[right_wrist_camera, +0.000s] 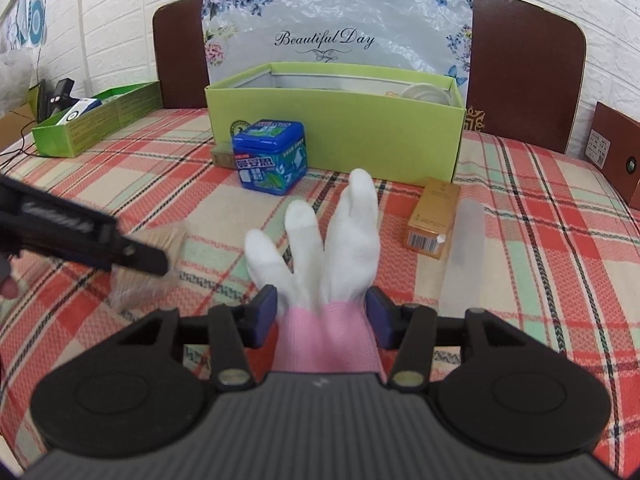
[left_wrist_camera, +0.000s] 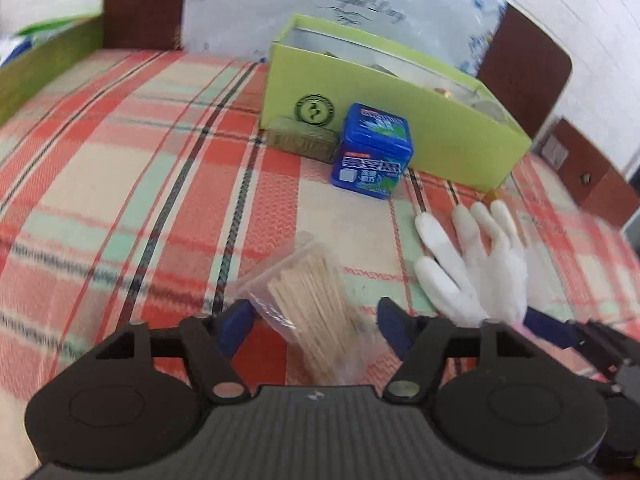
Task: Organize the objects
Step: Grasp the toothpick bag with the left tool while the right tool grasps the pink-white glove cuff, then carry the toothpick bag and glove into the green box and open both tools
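Note:
My left gripper (left_wrist_camera: 316, 324) is open around a clear bag of wooden toothpicks (left_wrist_camera: 312, 300) lying on the plaid bedspread; its pads do not press the bag. My right gripper (right_wrist_camera: 321, 314) is shut on the pink cuff of a white glove (right_wrist_camera: 320, 240), whose fingers point toward the box. The glove also shows in the left wrist view (left_wrist_camera: 472, 260). A blue gum tub (right_wrist_camera: 270, 158) and a small olive box (left_wrist_camera: 302, 142) stand against the front of an open lime-green box (right_wrist_camera: 384, 136). An orange carton (right_wrist_camera: 434, 216) lies right of the glove.
A second green tray (right_wrist_camera: 92, 120) with items stands at the far left. A brown headboard (right_wrist_camera: 524, 64) with a "Beautiful Day" sheet stands behind the box. A brown box (right_wrist_camera: 616, 152) sits at the right edge. A clear flat strip (right_wrist_camera: 464, 248) lies beside the orange carton.

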Action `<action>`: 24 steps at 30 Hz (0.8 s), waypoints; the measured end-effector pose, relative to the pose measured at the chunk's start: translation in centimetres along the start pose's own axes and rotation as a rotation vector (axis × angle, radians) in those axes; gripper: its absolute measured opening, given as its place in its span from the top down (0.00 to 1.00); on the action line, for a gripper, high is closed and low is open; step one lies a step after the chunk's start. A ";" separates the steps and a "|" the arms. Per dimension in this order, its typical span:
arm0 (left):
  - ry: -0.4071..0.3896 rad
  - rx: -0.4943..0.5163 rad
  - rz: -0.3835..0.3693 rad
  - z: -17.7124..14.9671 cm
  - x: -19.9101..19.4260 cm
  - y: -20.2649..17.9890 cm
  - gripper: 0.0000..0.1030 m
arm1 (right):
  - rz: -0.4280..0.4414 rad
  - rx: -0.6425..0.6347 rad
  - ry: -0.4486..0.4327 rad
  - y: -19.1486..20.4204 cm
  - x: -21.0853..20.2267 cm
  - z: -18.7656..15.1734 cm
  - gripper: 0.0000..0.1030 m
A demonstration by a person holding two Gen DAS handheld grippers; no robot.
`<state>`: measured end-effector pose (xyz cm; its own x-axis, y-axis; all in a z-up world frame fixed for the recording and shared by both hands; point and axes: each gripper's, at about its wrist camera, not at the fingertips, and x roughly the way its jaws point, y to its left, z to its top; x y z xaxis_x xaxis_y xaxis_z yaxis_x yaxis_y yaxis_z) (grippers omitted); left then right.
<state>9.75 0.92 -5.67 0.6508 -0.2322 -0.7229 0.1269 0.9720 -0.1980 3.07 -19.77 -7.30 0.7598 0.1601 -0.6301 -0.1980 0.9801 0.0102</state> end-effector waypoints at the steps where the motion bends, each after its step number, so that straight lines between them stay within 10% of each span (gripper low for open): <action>1: -0.016 0.052 0.007 -0.1 0.1 -0.4 0.64 | -0.003 0.005 0.003 -0.1 0.0 -0.2 0.53; 6: 0.013 0.027 -0.121 -0.1 -0.5 0.9 0.86 | 0.045 0.034 0.007 -0.2 0.1 -0.9 0.84; 24: -0.280 0.088 -0.231 12.0 -7.5 -2.0 0.87 | 0.146 0.103 -0.259 -1.9 -4.6 10.0 0.86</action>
<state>13.61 1.13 8.05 0.7755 -0.4387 -0.4541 0.3503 0.8973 -0.2686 6.12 -21.23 3.36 0.8628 0.3119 -0.3979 -0.2633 0.9491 0.1731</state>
